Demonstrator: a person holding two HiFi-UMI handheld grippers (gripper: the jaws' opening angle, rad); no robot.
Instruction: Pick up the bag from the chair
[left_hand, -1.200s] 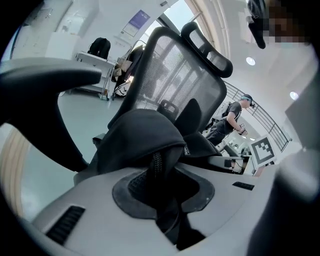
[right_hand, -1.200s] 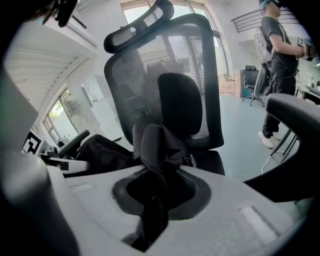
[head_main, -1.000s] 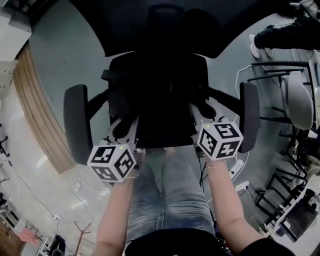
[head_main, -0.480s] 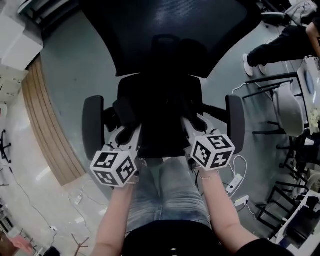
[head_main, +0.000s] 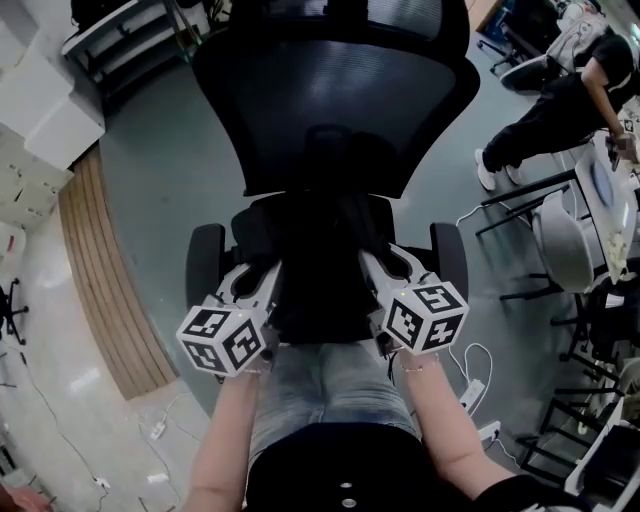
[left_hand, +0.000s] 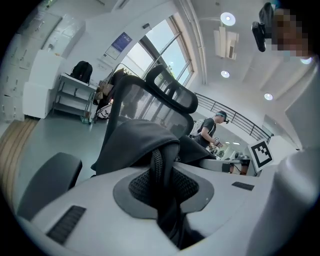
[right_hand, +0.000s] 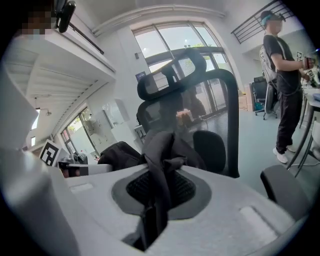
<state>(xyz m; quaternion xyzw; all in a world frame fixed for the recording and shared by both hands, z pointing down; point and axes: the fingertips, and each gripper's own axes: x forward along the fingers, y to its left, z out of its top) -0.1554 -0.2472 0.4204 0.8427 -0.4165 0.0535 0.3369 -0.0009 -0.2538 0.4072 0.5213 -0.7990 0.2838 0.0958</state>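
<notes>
The black bag (head_main: 320, 270) hangs bunched between my two grippers, over the seat of a black office chair (head_main: 330, 90) with a mesh back. My left gripper (head_main: 262, 285) is shut on a ribbed black strap and fabric of the bag (left_hand: 159, 160). My right gripper (head_main: 385, 272) is shut on a twisted black strap of the bag (right_hand: 161, 165). In both gripper views the fabric fills the gap between the jaws. The seat under the bag is mostly hidden in the head view.
Chair armrests (head_main: 205, 265) (head_main: 450, 258) flank the grippers. A person in black (head_main: 560, 90) stands at the right by desks and chair frames (head_main: 570, 230). Cables and a power strip (head_main: 470, 365) lie on the floor. White shelving (head_main: 120, 40) stands at upper left.
The chair looks smaller and farther below than before. Both grippers have drawn closer together and risen with the bag held between them.
</notes>
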